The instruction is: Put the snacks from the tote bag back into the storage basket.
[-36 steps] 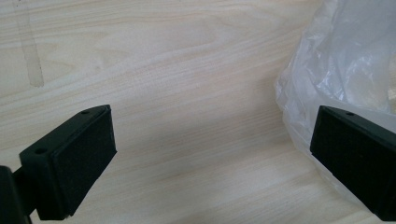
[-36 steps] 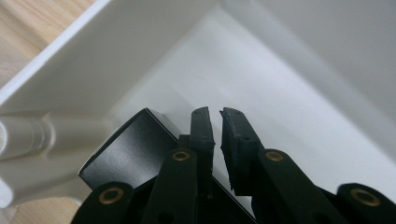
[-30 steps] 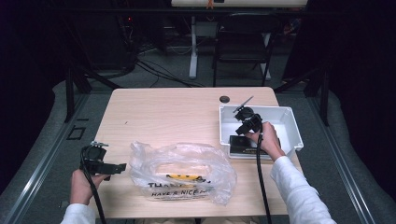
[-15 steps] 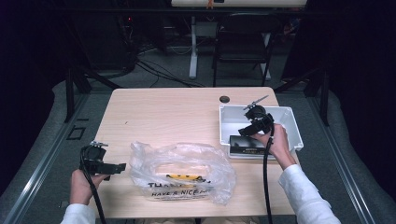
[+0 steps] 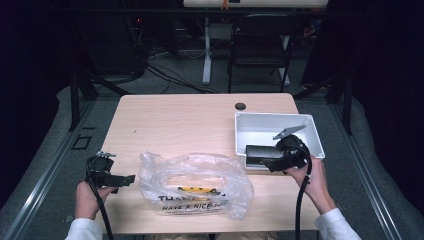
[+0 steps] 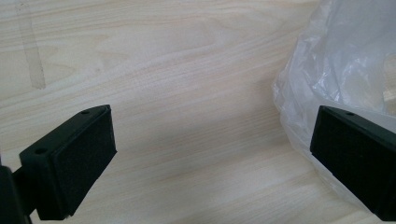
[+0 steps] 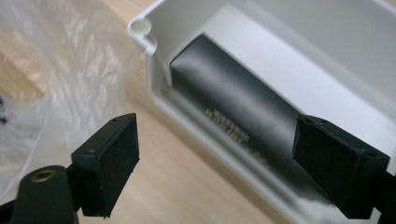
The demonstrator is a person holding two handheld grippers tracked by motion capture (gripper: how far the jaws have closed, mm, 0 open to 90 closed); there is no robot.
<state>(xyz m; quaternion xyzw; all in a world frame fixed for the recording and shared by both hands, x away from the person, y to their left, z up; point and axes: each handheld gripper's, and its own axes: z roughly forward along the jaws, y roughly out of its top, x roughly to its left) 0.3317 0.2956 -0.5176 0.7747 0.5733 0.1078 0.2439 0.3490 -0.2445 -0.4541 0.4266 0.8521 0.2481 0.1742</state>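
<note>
Right tongs [image 7: 215, 156] just opened — matte black box [image 7: 233, 105] lies in white bin [image 7: 154, 46].

Table layout
Bin [image 5: 305, 126] at right w/ box [image 5: 260, 152] inside, along its near wall; bag [image 5: 195, 182] left of bin, near front edge; left gripper [image 5: 131, 178] just left of bag.

1. You are working at a light wooden table [image 5: 180, 120] with a pale, bare top across its far half.
2. A crinkled clear plastic bag [image 5: 195, 182] lies near your edge of the table, printed side up, with something yellow inside.
3. A white bin [image 5: 277, 122] sits at the right side, just beside the bag.
4. A small dark round cap [image 5: 240, 106] sits in the tabletop just beyond the bin.
</note>
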